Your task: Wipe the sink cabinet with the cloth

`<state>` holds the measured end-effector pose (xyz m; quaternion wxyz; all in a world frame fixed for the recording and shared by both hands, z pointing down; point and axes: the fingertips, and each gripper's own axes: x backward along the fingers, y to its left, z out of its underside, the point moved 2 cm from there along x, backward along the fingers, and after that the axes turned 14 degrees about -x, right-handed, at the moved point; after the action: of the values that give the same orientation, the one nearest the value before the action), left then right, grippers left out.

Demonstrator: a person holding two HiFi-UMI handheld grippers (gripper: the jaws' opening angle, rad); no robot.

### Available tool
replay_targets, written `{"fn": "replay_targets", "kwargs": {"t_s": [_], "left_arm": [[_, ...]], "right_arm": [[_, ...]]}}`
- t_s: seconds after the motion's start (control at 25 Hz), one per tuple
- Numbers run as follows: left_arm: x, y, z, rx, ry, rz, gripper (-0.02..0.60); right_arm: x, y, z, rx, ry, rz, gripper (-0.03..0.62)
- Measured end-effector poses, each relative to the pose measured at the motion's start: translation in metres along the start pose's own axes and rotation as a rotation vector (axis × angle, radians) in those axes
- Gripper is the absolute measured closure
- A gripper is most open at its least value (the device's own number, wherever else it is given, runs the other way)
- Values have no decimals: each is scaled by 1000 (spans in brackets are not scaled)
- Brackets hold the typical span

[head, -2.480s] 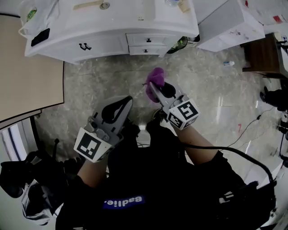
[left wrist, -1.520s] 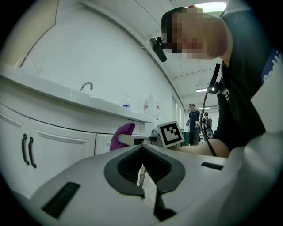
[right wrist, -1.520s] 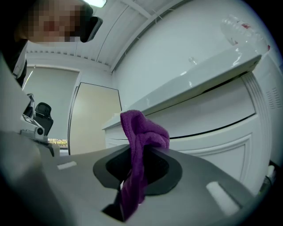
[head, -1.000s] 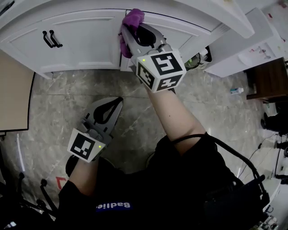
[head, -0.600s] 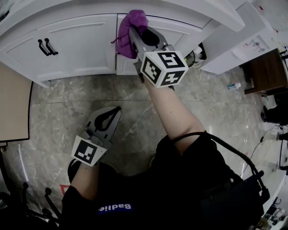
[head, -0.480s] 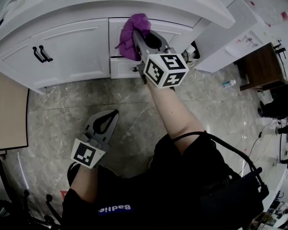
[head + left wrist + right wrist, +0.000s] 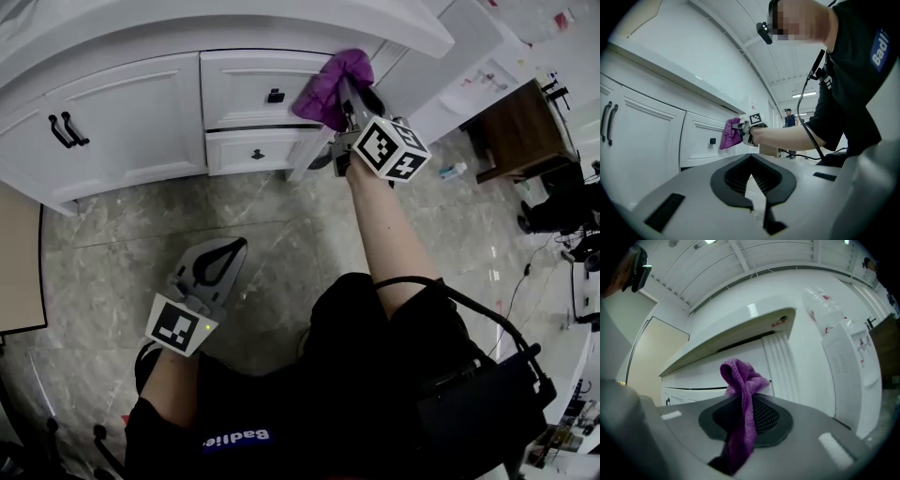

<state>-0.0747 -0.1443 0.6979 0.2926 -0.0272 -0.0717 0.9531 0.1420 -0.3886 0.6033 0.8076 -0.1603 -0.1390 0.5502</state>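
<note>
The white sink cabinet fills the top of the head view, with two doors at left and two drawers beside them. My right gripper is shut on a purple cloth, which is bunched against the upper drawer's right end near the fluted corner post. The right gripper view has the cloth pinched between the jaws and rising in front of the cabinet. My left gripper hangs low over the floor, shut and holding nothing; in its own view the cloth shows against the drawer front.
Black knobs sit on both drawers and black pull handles on the doors. A white appliance stands right of the cabinet, then a dark wooden table. Marbled floor tiles lie below. A cable trails from my body.
My right gripper has carried the cloth rightward along the cabinet front, from the door edge to the upper drawer's right end. The left gripper has stayed low, about where it was.
</note>
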Motion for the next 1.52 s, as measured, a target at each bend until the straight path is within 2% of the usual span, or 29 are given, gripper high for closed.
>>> {"fn": "replay_targets", "kwargs": {"t_s": [0.12, 0.24, 0.32, 0.4, 0.48, 0.6, 0.72, 0.8, 0.92, 1.16, 1.52], "left_arm": [[3, -2, 3, 14, 10, 4, 581], [6, -4, 4, 0, 26, 9, 581], [8, -4, 6, 0, 30, 7, 581], [8, -4, 9, 11, 36, 5, 581], [6, -5, 10, 18, 36, 9, 581], [5, -8, 9, 18, 31, 19, 581], [8, -7, 10, 26, 27, 13, 581], [9, -6, 11, 30, 29, 5, 581], [11, -4, 15, 34, 34, -2, 581], [11, 2, 23, 47, 35, 0, 581], [-4, 1, 33, 55, 46, 20, 581]], "right_arm": [[13, -30, -11, -98, -23, 57, 536], [27, -45, -20, -125, -46, 110, 537], [32, -33, -19, -123, -48, 86, 537], [29, 3, -9, -116, -30, -11, 537], [20, 56, 9, -88, 4, -150, 537], [3, 131, 49, -27, 90, -324, 537], [-18, 184, 98, 28, 188, -411, 537], [-32, 203, 120, 62, 229, -432, 537], [-50, 196, 133, 25, 251, -390, 537], [-56, 125, 114, -128, 191, -242, 537], [-18, 38, 60, -161, 57, -116, 537]]}}
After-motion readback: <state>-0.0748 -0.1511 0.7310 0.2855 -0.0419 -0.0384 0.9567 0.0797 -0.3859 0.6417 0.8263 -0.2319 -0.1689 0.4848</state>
